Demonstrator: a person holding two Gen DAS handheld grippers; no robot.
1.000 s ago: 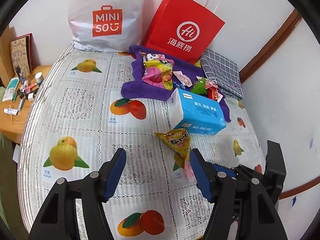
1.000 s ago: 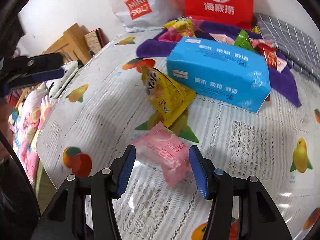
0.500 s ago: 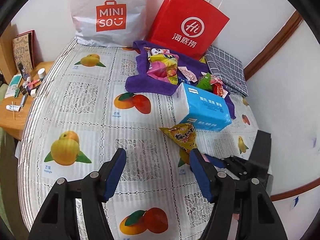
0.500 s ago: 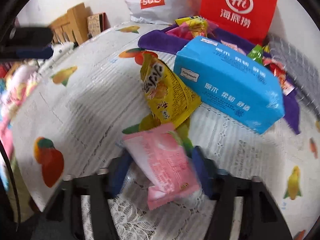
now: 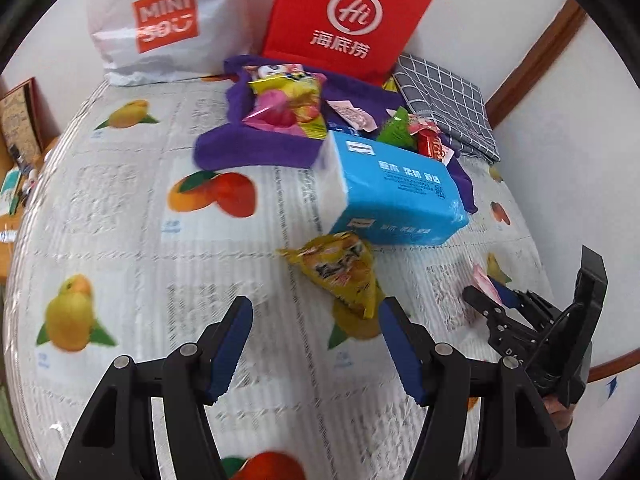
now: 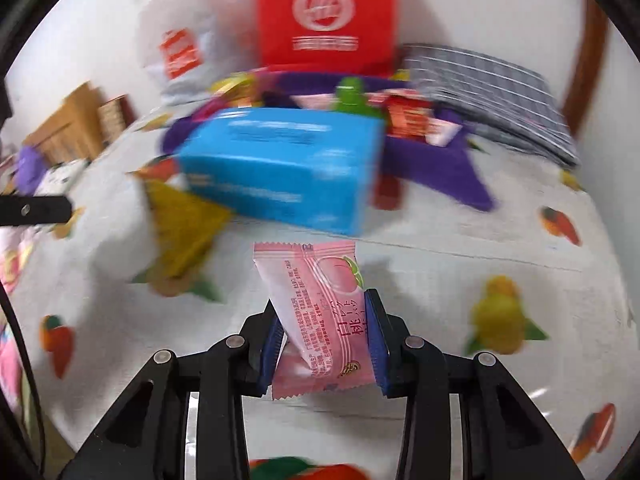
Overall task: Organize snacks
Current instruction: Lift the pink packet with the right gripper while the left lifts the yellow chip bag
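Observation:
My right gripper [image 6: 322, 330] is shut on a pink peach snack packet [image 6: 320, 300] and holds it above the fruit-print cloth; the packet [image 5: 482, 280] and gripper [image 5: 492, 300] also show at the right of the left wrist view. My left gripper [image 5: 314, 344] is open and empty, just short of a yellow triangular snack bag [image 5: 340, 266], which also shows in the right wrist view [image 6: 180, 220]. A blue tissue pack [image 5: 394, 192] lies behind it. Several snacks [image 5: 288, 104] sit on a purple cloth [image 5: 256, 148].
A white MINISO bag [image 5: 160, 28] and a red paper bag [image 5: 348, 20] stand against the back wall. A grey checked cloth [image 5: 444, 100] lies at the back right. A wooden side table [image 5: 16, 184] stands left of the bed.
My right gripper has closed on the pink packet and lifted it off the cloth, swinging right. My left gripper has moved closer to the yellow bag.

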